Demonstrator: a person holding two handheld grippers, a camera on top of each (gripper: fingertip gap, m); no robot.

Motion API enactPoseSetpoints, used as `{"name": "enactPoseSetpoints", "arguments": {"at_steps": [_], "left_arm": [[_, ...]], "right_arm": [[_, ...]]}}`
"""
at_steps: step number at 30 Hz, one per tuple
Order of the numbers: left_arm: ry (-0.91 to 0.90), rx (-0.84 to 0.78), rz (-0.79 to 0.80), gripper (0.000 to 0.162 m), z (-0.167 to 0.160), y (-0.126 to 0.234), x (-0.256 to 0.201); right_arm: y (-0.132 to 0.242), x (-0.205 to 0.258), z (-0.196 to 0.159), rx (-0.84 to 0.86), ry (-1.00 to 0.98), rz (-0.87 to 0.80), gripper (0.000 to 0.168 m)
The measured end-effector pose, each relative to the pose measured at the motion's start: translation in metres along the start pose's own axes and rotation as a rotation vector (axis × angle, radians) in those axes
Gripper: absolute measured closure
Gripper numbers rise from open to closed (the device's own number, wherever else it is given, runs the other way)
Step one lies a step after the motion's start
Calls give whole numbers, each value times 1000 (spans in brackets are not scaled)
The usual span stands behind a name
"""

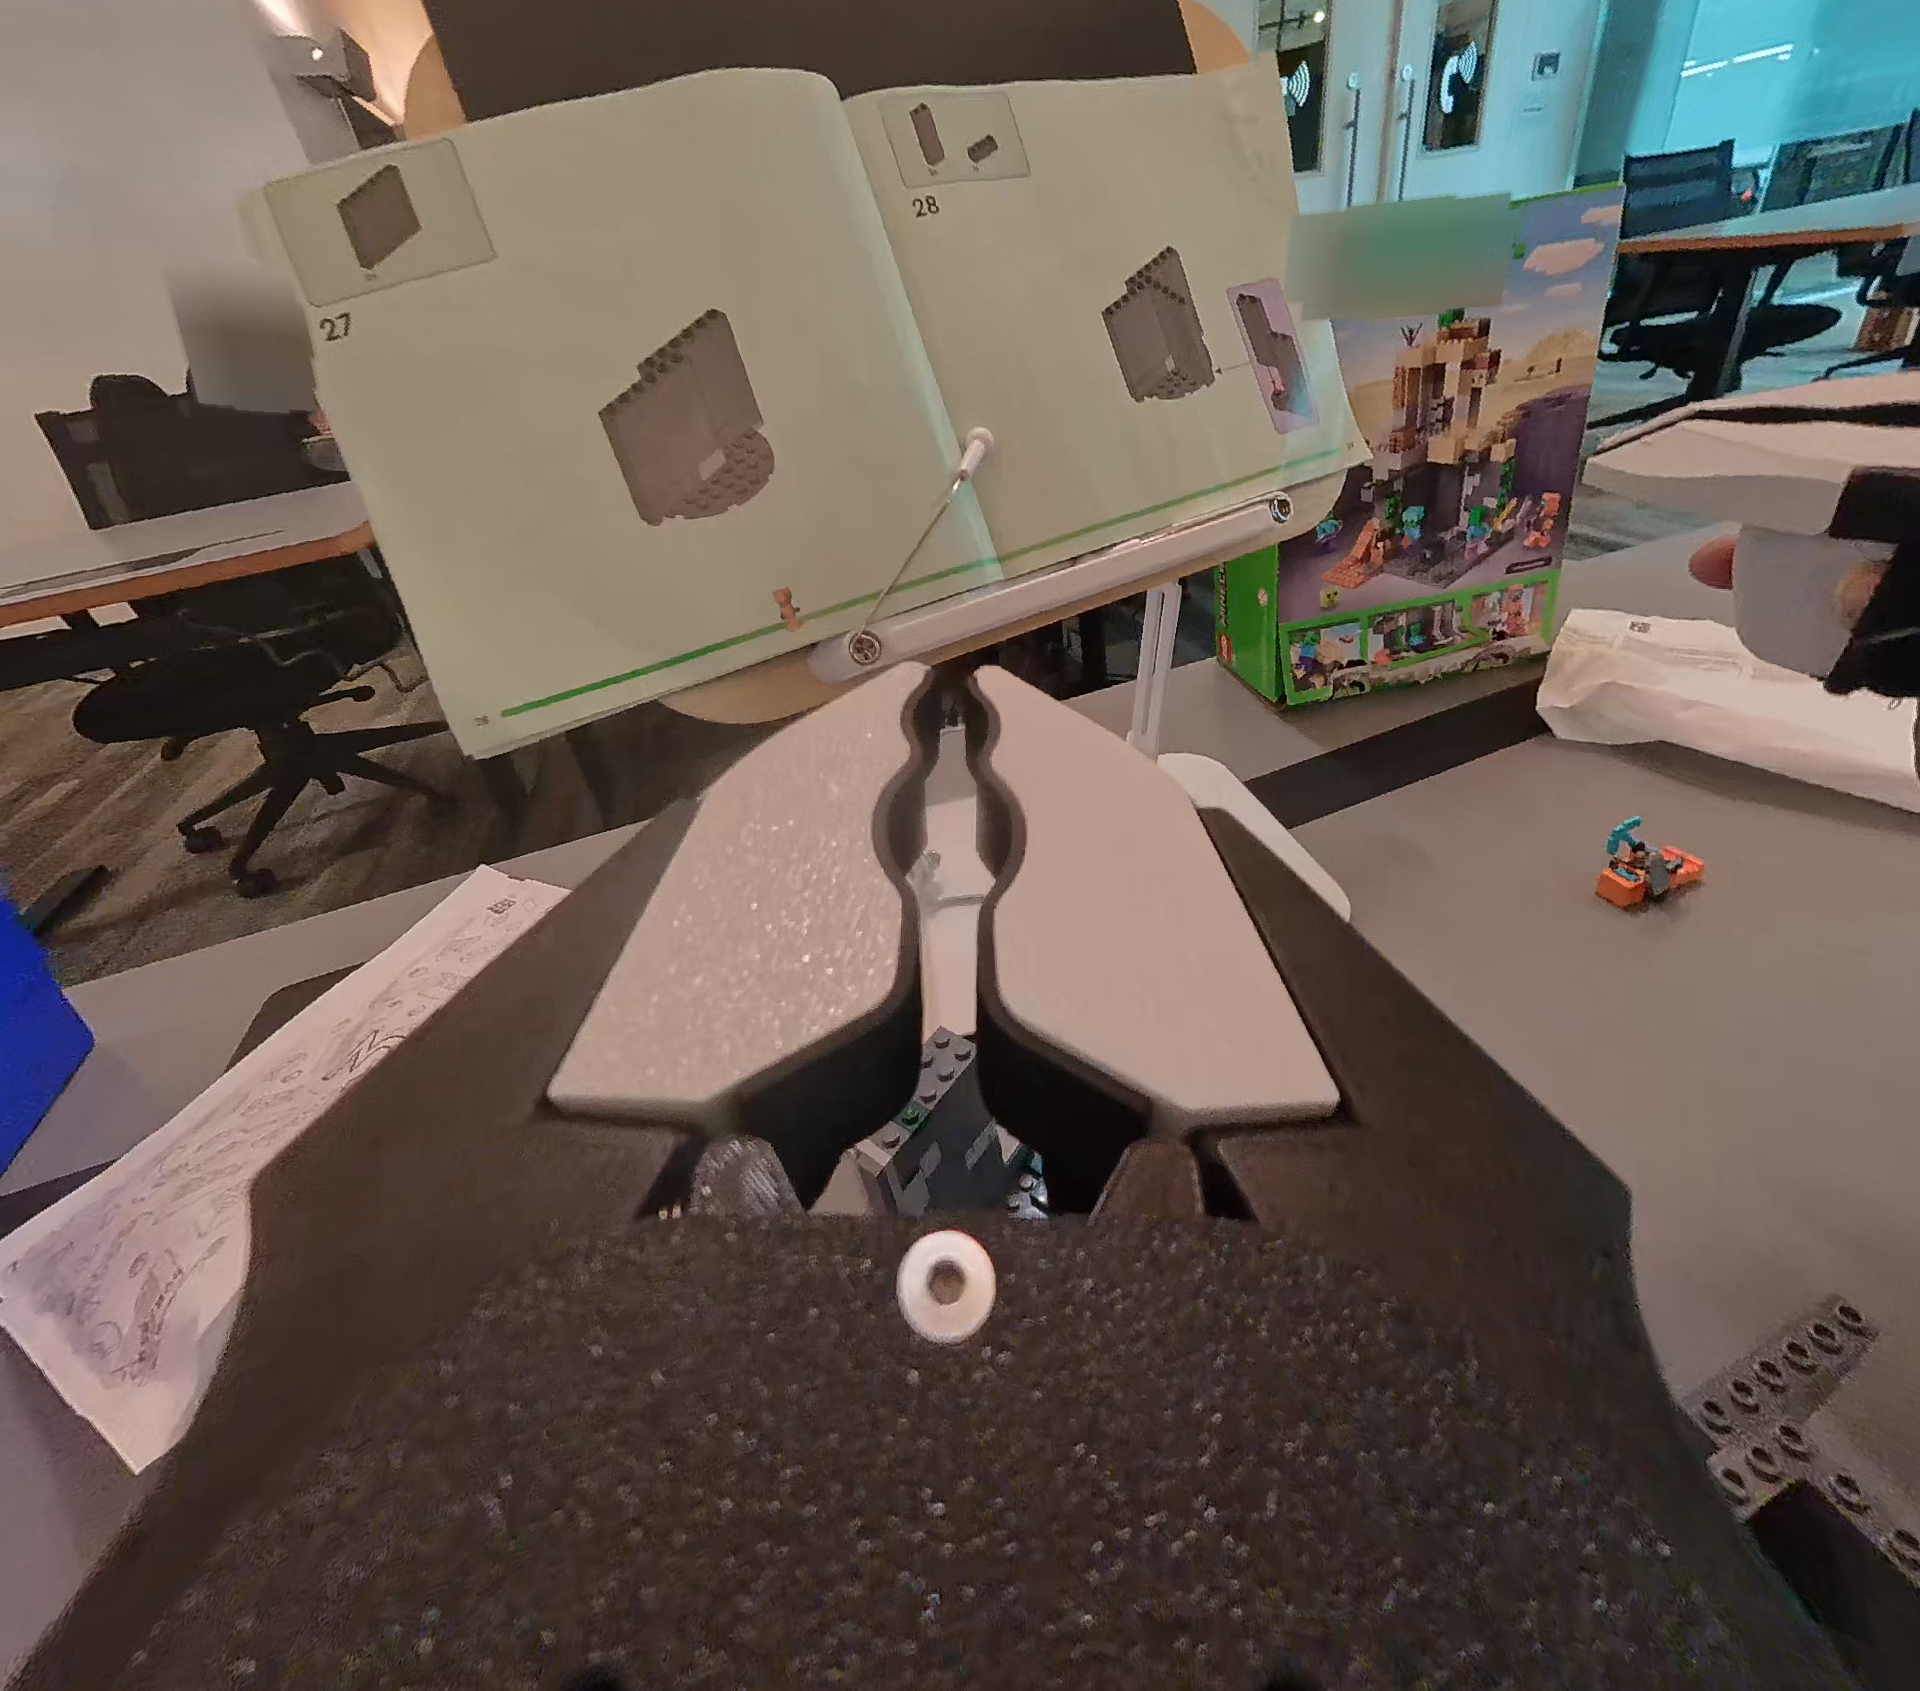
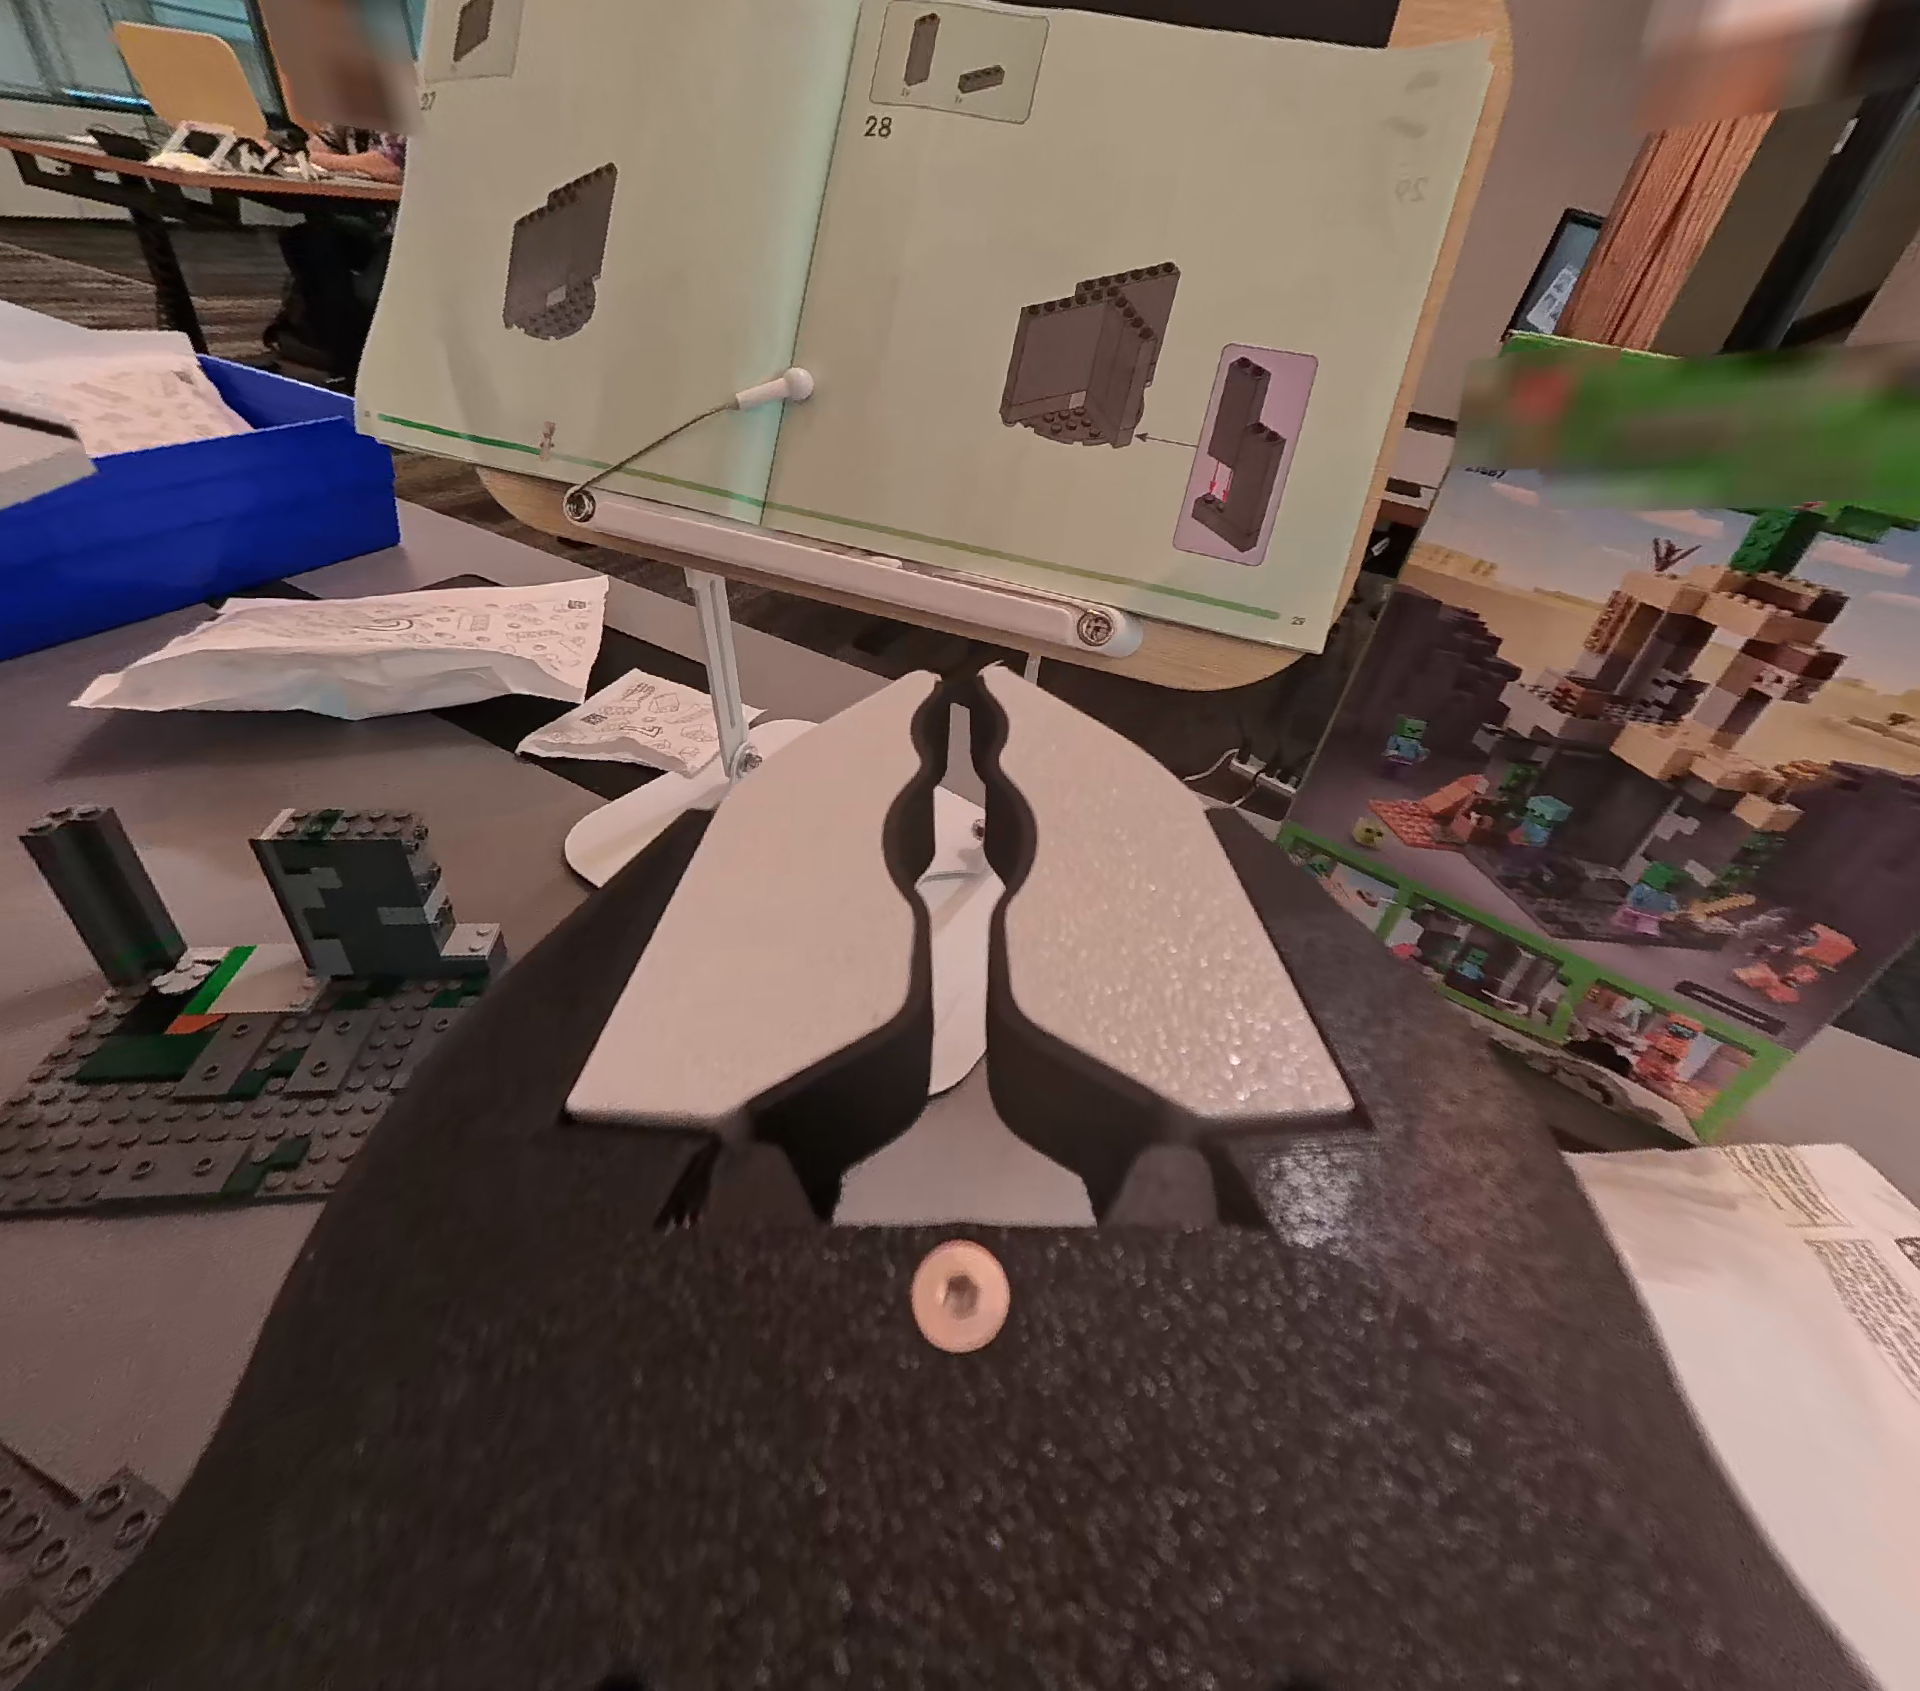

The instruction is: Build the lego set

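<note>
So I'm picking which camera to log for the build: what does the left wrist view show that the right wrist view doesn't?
Only the left wrist view shows the small orange figure lying on the table, and the other gripper at the right edge.

Only the right wrist view shows the dark baseplate build with its grey pillar and wall section, plus the blue bin.

Both show the open instruction booklet on its stand, the set's box, and their own jaws nearly closed, holding nothing visible.

My left gripper [image 1: 948,691] sits nearly closed under the instruction booklet [image 1: 790,384], set box [image 1: 1434,488] right beside it.
</note>
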State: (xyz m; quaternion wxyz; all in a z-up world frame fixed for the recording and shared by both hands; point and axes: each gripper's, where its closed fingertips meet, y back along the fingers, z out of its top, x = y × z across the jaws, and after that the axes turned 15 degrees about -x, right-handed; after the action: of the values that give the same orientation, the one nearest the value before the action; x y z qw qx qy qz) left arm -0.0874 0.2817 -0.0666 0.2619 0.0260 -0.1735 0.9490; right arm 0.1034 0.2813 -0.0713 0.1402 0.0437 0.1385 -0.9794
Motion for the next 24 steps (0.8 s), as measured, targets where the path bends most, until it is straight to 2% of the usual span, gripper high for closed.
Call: {"name": "enactPoseSetpoints", "arguments": {"at_steps": [10,17,21,24], "left_arm": [[-2,56,-47,157,-20,-2,-15],[-17,67,-45,153,-20,-4,-10],[-3,51,-7,153,-14,-5,6],[9,47,16,153,-13,-4,17]], "right_arm": [[0,1,-1,8,-26,28,166],[-1,1,-4,25,-24,36,164],[-12,-25,-6,37,22,-20,156],[-35,-52,-12,66,6,-49,151]]}}
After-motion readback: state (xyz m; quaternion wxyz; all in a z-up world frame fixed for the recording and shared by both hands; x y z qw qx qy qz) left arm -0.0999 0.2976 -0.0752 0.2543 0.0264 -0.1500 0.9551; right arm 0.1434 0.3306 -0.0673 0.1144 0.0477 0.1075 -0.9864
